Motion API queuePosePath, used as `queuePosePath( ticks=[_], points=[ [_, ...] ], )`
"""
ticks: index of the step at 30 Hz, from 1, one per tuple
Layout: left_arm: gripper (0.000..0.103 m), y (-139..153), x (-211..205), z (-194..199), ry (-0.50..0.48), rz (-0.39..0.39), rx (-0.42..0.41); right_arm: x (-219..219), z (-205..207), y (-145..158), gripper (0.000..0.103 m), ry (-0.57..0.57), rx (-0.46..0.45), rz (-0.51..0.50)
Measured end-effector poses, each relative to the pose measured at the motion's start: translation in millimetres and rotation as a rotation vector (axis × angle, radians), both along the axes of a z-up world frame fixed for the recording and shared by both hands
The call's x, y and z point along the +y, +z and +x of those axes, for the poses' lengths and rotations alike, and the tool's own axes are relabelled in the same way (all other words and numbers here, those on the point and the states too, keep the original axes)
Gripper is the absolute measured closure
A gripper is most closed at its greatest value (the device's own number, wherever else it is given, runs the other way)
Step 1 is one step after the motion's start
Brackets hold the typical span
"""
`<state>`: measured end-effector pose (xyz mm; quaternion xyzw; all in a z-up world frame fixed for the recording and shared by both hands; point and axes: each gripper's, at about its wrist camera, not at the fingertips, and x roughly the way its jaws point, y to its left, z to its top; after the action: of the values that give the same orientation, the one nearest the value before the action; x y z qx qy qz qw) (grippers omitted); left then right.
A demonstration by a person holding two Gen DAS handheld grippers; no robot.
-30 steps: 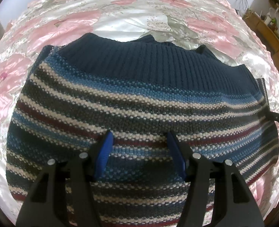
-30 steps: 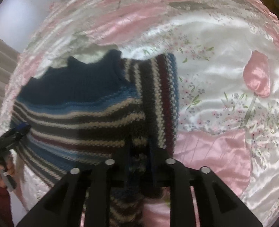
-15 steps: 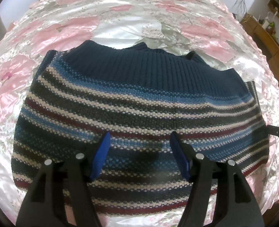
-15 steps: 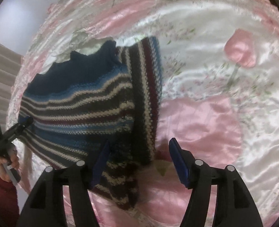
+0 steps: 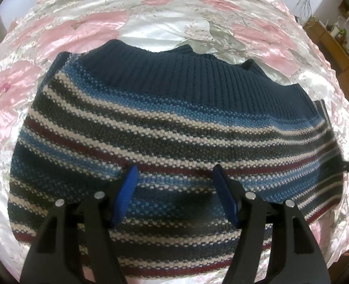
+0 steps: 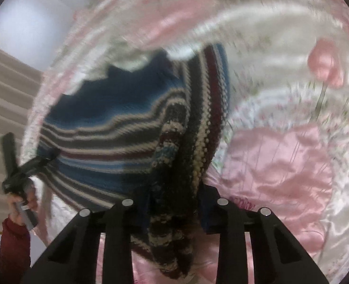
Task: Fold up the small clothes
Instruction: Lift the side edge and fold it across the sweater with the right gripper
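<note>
Pink floral bedspread (image 5: 84,30) carries the sweater (image 5: 165,127). Your left gripper (image 5: 174,184) hovers open above its middle; your right gripper (image 6: 174,215) pinches the side edge. Next, carry that edge inward and lay it flat.

Right tongs (image 6: 174,209) clamping striped sweater (image 6: 117,127), pink bedspread (image 6: 276,165)

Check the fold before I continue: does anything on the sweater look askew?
Yes. The sweater's right edge is bunched into a rumpled ridge running into the right hand-held gripper, not lying flat.
</note>
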<state>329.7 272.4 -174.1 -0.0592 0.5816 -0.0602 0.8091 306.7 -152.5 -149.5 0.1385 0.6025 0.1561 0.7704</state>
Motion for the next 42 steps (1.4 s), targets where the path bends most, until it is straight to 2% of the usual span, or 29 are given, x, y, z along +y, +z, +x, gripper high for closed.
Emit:
queuePosePath(
  ticks=[2, 5, 8, 13, 21, 25, 28, 33, 37, 42],
  points=[
    [0.038, -2, 2, -1, -0.004, -0.005, 0.000, 3, -2, 8, 0.072, 0.007, -0.021, -0.011],
    [0.038, -3, 2, -1, -0.002, -0.011, 0.001, 5, 0, -5, 0.072, 0.011, 0.013, -0.070],
    [0.038, -4, -1, -1, -0.007, -0.005, 0.002, -2, 2, -25, 0.071, -0.030, 0.062, -0.045],
    [0.037, -7, 1, 0, -0.003, -0.015, 0.005, -7, 2, -36, 0.071, -0.050, 0.081, -0.025],
    [0.036, -10, -2, 2, -0.007, 0.006, 0.003, -3, 2, -38, 0.070, -0.079, 0.092, -0.039],
    [0.036, 3, 4, 1, -0.006, -0.027, 0.017, 3, 4, -20, 0.070, -0.103, 0.086, -0.021],
    [0.033, 21, 16, -3, 0.005, -0.040, -0.016, 21, 7, 10, 0.071, -0.084, 0.053, 0.003],
    [0.032, 41, 36, -9, 0.009, -0.038, -0.049, 79, 15, 46, 0.071, 0.018, 0.002, -0.030],
    [0.032, 46, 48, -11, 0.016, -0.029, -0.057, 130, 18, 53, 0.071, 0.101, -0.020, -0.070],
    [0.032, 44, 63, -13, 0.038, -0.035, -0.053, 188, 15, 42, 0.071, 0.196, -0.021, -0.085]
  ],
)
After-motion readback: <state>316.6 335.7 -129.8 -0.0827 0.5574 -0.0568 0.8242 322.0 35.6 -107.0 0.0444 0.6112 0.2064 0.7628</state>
